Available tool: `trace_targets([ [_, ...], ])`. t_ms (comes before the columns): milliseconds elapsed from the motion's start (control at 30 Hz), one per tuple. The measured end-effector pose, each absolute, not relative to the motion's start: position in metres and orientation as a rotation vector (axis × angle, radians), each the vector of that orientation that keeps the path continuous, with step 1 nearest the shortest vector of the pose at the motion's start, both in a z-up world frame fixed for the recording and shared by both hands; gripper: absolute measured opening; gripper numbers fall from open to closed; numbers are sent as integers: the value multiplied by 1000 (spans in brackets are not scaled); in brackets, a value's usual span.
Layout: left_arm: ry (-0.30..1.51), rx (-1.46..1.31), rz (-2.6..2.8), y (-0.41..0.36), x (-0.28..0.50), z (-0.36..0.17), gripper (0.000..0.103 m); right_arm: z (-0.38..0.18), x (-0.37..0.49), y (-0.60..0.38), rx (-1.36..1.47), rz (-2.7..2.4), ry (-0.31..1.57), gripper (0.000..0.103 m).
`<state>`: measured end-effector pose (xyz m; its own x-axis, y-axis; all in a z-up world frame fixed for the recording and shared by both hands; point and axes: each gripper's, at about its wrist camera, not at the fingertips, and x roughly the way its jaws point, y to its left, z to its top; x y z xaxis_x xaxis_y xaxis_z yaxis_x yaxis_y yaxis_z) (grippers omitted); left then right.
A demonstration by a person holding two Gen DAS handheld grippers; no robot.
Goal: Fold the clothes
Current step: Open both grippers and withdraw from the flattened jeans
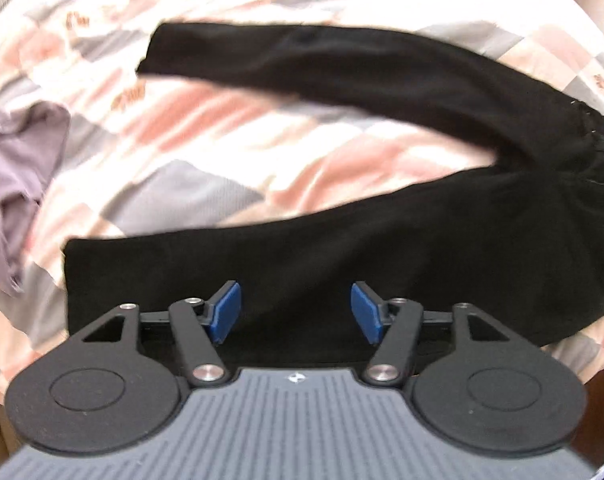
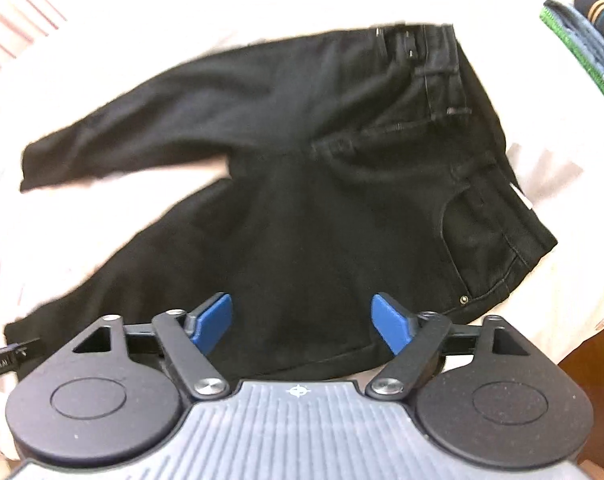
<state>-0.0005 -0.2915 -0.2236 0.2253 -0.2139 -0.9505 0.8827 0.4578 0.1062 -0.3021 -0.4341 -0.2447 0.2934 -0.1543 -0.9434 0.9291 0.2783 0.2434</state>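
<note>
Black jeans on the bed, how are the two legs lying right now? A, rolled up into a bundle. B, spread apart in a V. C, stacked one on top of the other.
B: the jeans lie flat with both legs splayed from the crotch, patterned bedspread showing between them.

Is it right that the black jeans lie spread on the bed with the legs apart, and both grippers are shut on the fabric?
Not quite. The black jeans do lie spread with legs apart, but both grippers are open: the left gripper and right gripper hold nothing, as each wrist view shows.
</note>
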Motion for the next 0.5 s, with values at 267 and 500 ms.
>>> trace_targets([
  [267, 1013, 785, -867, -296, -39, -192, 59, -219, -304, -428, 1002, -854, 988, 92],
  [500, 982, 774, -875, -293, -78, -176, 61, -204, -322, -426, 899, -841, 992, 94],
])
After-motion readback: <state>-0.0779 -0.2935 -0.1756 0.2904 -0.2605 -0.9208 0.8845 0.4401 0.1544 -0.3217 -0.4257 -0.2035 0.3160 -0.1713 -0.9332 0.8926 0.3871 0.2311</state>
